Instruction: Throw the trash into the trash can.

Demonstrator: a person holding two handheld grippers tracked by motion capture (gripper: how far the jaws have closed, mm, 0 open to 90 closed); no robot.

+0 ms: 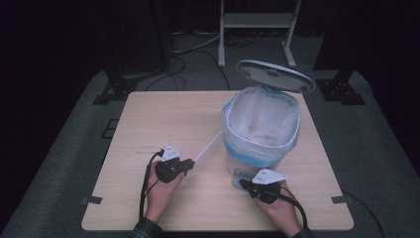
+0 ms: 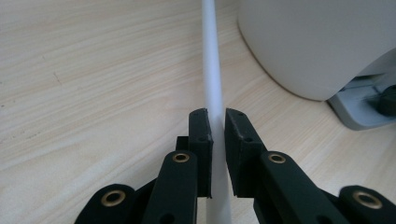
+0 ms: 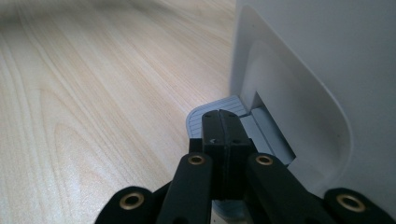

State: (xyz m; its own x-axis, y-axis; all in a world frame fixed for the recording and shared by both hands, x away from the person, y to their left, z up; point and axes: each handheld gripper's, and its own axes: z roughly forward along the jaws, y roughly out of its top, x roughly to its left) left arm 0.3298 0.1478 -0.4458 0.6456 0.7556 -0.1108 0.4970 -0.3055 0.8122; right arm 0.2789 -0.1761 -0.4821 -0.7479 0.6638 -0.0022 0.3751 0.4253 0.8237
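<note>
A white pedal bin (image 1: pixel 261 129) with a white liner stands on the table's right half, its lid (image 1: pixel 275 75) tipped up and open. A thin white rod (image 1: pixel 208 147) lies slanted on the wood to the left of the bin. My left gripper (image 1: pixel 187 164) is at the rod's near end; in the left gripper view its jaws are shut on the rod (image 2: pixel 212 70), which runs away between them. My right gripper (image 1: pixel 243 184) is at the bin's foot. In the right gripper view it (image 3: pixel 219 114) is shut, jaws together, its tips resting on the grey ribbed pedal (image 3: pixel 196 122).
The light wooden table (image 1: pixel 158 119) has bare surface to the left of and behind the rod. The bin's wall (image 2: pixel 317 42) stands close on the right of the left gripper. Dark floor, cables and a metal stand lie beyond the far edge.
</note>
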